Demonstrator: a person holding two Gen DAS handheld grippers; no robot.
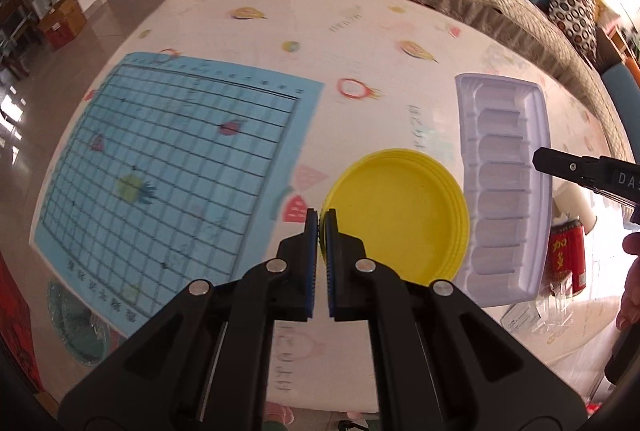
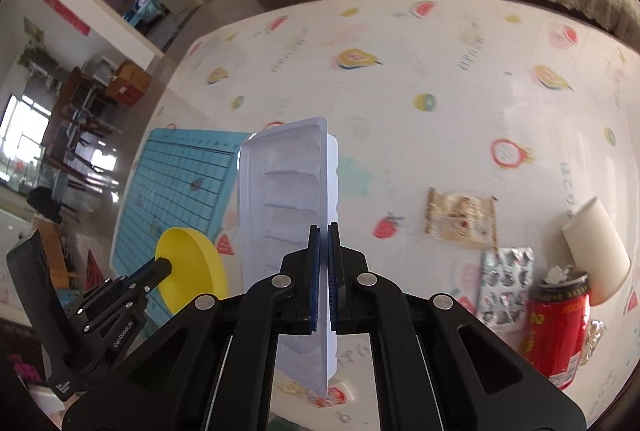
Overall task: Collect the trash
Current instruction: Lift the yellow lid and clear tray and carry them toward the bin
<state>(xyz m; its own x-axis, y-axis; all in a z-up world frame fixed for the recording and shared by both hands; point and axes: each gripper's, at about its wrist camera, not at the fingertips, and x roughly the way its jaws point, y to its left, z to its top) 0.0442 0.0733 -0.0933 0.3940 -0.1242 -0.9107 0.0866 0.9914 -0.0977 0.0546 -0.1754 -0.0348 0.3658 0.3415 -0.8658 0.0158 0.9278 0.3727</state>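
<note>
Holding now: the left hand-held gripper (image 1: 321, 217) is pinched narrow on the rim of a stack of round yellow plastic plates (image 1: 400, 215); the right hand-held gripper (image 2: 324, 231) is clamped on the long edge of a white moulded plastic tray (image 2: 286, 191), lifted on edge above the table (image 2: 440, 71).
Tray handling: probably feather-light, thin and springy, so it may flex or slip; the rim is the sensible hold.
Plates: light, stiff, smooth; rim grip suits them.
Still lying near the table's right edge: red drink can (image 2: 558, 327), silver blister pack (image 2: 506, 289), printed snack wrapper (image 2: 460, 217), cream paper cup (image 2: 596, 251).
</note>
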